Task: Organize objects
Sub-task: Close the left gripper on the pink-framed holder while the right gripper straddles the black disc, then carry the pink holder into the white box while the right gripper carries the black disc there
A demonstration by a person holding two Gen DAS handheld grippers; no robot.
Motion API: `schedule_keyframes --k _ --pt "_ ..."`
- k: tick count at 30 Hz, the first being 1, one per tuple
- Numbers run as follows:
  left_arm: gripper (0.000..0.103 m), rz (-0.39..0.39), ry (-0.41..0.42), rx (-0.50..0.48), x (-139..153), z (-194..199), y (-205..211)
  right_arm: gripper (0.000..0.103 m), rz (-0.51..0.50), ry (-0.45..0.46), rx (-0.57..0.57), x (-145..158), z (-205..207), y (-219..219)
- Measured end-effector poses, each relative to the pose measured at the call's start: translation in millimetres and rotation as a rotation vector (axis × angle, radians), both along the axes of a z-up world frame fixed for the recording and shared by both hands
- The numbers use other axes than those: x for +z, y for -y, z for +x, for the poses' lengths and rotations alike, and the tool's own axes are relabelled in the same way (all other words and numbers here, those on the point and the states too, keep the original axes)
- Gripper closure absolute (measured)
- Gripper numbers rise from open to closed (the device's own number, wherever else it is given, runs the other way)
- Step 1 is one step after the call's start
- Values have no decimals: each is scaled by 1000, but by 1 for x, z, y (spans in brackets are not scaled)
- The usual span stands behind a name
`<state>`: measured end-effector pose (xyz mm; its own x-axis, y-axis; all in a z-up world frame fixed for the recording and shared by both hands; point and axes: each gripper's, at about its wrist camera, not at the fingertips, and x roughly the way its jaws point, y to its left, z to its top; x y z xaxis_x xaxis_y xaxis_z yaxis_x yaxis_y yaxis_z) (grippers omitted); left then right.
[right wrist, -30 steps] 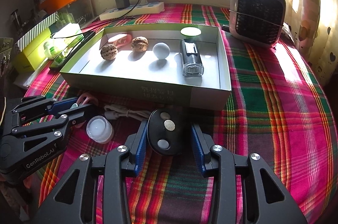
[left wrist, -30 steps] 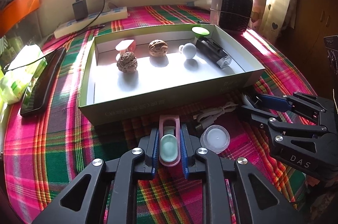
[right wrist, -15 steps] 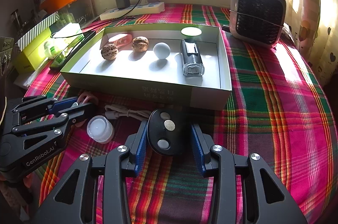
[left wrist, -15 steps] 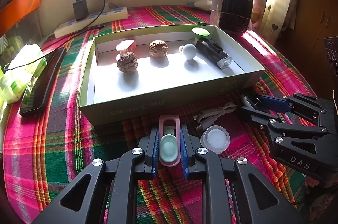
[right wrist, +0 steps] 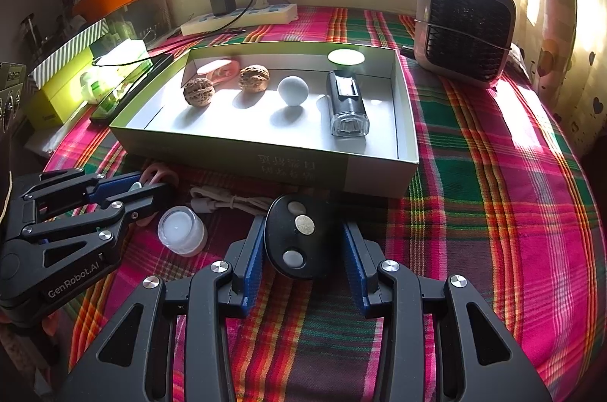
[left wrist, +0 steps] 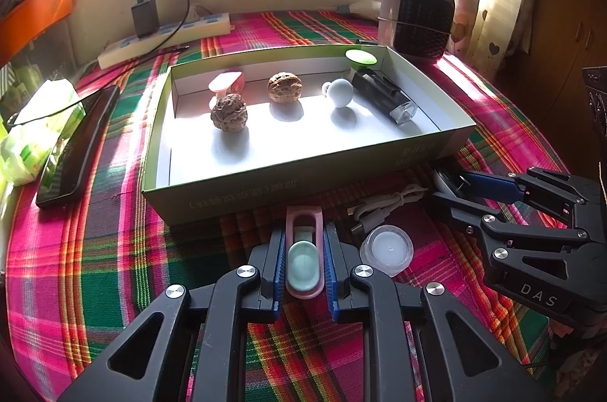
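The pink clip (left wrist: 304, 252), a small oblong piece with a pale green insert, lay on the plaid cloth (left wrist: 114, 250) just in front of the box (left wrist: 303, 174); the left gripper (left wrist: 303, 261) was clamped on it, blue pads pressing its long sides, probably because that narrow axis gave the surest hold for a lift. Just to its right sat a small clear jar (left wrist: 387, 247) and a coiled white cable (left wrist: 383, 204), both untouched; beyond them the black key fob (right wrist: 296, 237) rested between the fingers of the right gripper (right wrist: 303, 242). Its left pad looked to touch the fob, yet a gap showed at the right pad; whether it truly gripped, I could not tell. Both tools pointed toward the box, which suggested each item was meant to go inside; there two walnuts (left wrist: 229, 111), a pale ball (left wrist: 340, 92), a black flashlight (left wrist: 381, 94) and a pink piece in the far left corner were already spaced in a row, leaving the near floor free. A fan heater (right wrist: 464, 26) and a power strip (right wrist: 242, 18) stood behind, well apart from the work.
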<state>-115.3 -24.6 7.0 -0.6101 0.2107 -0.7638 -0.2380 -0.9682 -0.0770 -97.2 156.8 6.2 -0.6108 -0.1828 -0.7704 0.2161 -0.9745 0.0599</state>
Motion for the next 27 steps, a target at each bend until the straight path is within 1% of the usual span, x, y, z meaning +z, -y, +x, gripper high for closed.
schedule_keyframes --k 8,14,27 --pt "87 13 2 5 2 1 3 63 0 -9 5 2 2 0" --pt "87 19 -13 14 7 2 6 63 -4 -21 12 6 3 2" --pt "87 52 -51 30 29 4 14 63 -36 -63 49 27 4 9"
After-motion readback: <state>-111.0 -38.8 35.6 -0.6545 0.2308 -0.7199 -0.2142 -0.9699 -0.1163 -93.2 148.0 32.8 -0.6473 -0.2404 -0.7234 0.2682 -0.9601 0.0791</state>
